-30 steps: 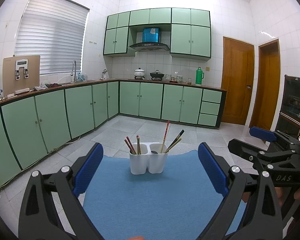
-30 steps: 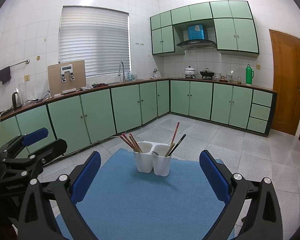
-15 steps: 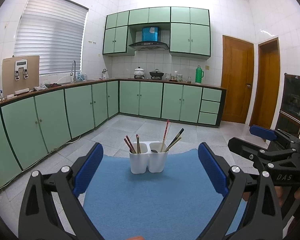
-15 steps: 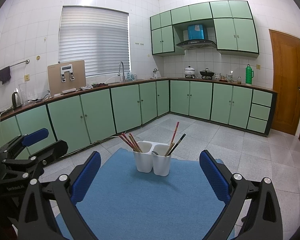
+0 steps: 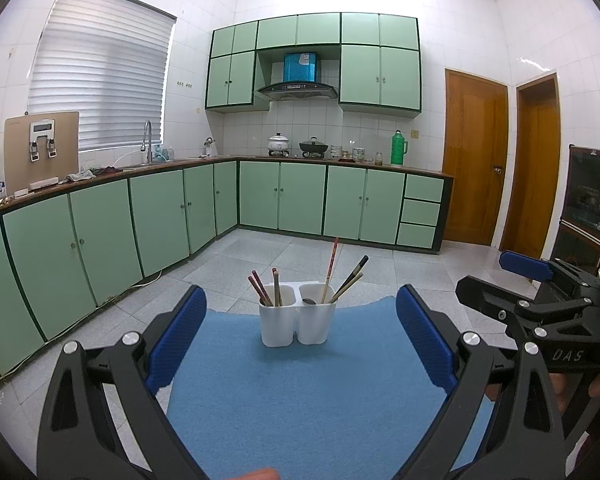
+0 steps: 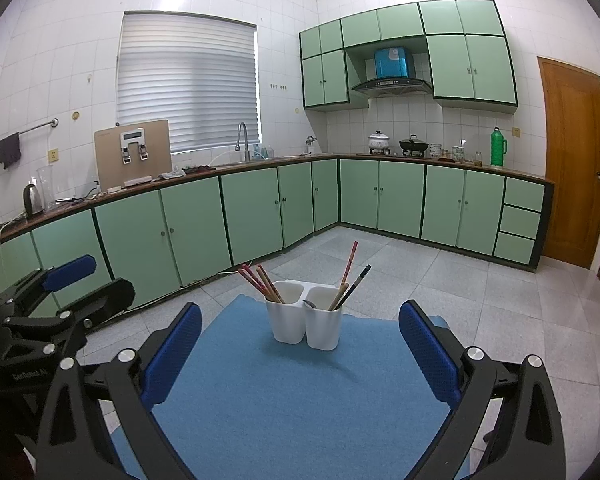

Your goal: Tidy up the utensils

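Note:
A white two-compartment holder (image 5: 296, 320) stands on the far part of a blue mat (image 5: 308, 400); it also shows in the right wrist view (image 6: 306, 320). Its left cup holds several red and brown chopsticks (image 5: 266, 286). Its right cup holds a red chopstick, dark chopsticks (image 5: 350, 280) and a spoon (image 5: 309, 301). My left gripper (image 5: 300, 340) is open and empty, well short of the holder. My right gripper (image 6: 300, 344) is open and empty, also short of it. Each gripper shows at the edge of the other's view.
The blue mat (image 6: 292, 400) lies on a surface above a grey tiled floor. Green cabinets (image 5: 160, 216) run along the left and back walls. Two wooden doors (image 5: 474, 160) are at the right.
Both grippers stay open and nearly still. The left view has drifted very slightly; the holder and utensils have not moved.

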`<state>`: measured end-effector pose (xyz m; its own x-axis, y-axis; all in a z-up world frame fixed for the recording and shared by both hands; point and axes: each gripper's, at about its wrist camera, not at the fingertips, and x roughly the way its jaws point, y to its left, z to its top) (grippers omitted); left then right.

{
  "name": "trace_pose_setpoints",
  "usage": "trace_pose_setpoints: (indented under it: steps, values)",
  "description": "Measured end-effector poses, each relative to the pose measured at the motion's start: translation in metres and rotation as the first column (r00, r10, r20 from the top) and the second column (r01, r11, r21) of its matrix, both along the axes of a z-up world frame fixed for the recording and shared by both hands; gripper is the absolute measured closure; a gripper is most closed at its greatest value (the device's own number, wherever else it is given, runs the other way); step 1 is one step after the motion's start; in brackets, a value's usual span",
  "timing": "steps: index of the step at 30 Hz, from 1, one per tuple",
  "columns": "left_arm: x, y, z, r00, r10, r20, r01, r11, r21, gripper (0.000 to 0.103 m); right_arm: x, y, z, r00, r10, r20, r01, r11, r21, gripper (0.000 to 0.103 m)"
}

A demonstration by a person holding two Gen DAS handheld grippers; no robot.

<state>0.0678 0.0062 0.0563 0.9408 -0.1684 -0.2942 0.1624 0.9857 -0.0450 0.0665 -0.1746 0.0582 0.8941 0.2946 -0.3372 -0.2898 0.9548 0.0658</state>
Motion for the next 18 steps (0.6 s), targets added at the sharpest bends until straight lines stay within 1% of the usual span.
trace_pose_setpoints:
  steps: [12, 18]
  values:
    - [0.0007, -0.0015, 0.0006, 1.0, 0.0, -0.001, 0.0, 1.0, 0.001, 0.01, 0.0, -0.0002, 0.0, 1.0, -0.001, -0.002, 0.001, 1.0, 0.0, 0.006]
    - [0.0019, -0.0001, 0.0012, 1.0, -0.001, -0.004, 0.001, 1.0, -0.001, 0.01, -0.0001, -0.0022, -0.0055, 1.0, -0.004, -0.004, 0.004, 1.0, -0.002, 0.006]
